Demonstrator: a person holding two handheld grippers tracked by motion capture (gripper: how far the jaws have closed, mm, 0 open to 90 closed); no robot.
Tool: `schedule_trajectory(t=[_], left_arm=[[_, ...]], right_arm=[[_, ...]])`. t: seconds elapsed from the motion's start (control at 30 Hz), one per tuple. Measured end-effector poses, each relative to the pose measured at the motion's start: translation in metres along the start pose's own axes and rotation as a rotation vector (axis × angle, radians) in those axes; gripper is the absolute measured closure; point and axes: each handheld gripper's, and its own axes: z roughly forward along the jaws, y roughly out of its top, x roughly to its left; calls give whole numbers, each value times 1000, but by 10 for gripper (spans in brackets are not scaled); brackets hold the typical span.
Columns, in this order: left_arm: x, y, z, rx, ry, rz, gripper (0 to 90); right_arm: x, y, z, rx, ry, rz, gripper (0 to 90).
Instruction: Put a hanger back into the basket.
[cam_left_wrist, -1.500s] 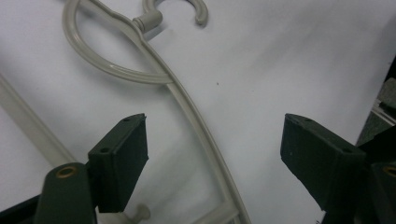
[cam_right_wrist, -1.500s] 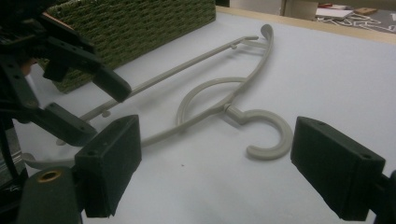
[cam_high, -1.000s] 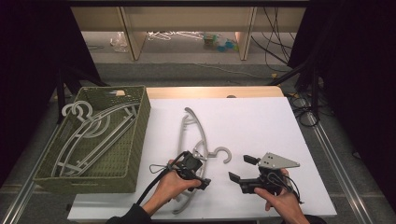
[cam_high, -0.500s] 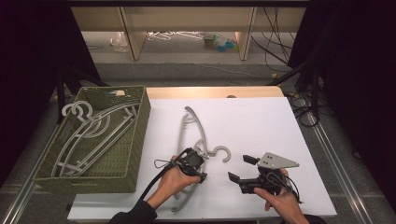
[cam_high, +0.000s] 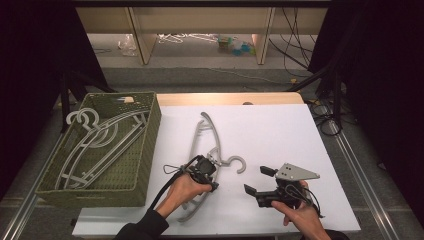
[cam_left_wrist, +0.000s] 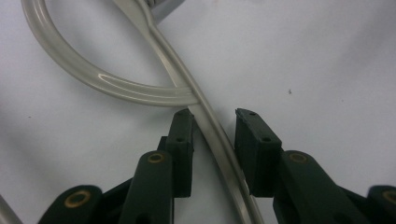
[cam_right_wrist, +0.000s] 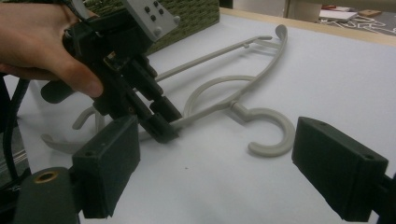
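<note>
Far left: olive-green woven plastic basket at the table's left edge, already holding a few pale grey plastic hangers laid flat, hooks toward the far corner. I read that as the drop target, so the loose one likely goes there too. Just right of the basket, on the white tabletop, lies one more grey plastic coat hanger, arch running away from me, hook curling right. My left gripper is down on it near the neck where hook meets arch, a sensible pick point since the bar is thin there and it sits near the balance. Its jaws have just been closing, straddling the bar: left pad touching it, right pad with a sliver of gap, so not clamped yet, I'd call it still apart. The right gripper view agrees, tips on the table at the bar. My right gripper sits well apart to the right of the hook, jaws wide apart, nothing between them, parked on the table; I judge it's on standby to steady the hook end if the hanger swings on lift.
</note>
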Motion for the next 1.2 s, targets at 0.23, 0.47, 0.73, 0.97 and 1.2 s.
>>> schedule_trajectory(t=[0.23, 0.47, 0.73, 0.97, 1.2], left_arm=[[8, 3, 0, 6, -33, -19, 751], [14, 8, -2, 79, -43, 38, 788], [19, 6, -5, 64, -55, 76, 813], [32, 3, -31, -44, -91, 59, 812], [45, -1, -57, -113, -93, 38, 813]], right_arm=[[1, 0, 0, 3, 5, 16, 164], [0, 0, 1, -7, -1, 8, 165], [-2, -1, 2, -16, 9, 13, 165], [-1, 0, 1, -27, 3, 9, 168], [-2, 2, -3, -47, -13, 23, 172]])
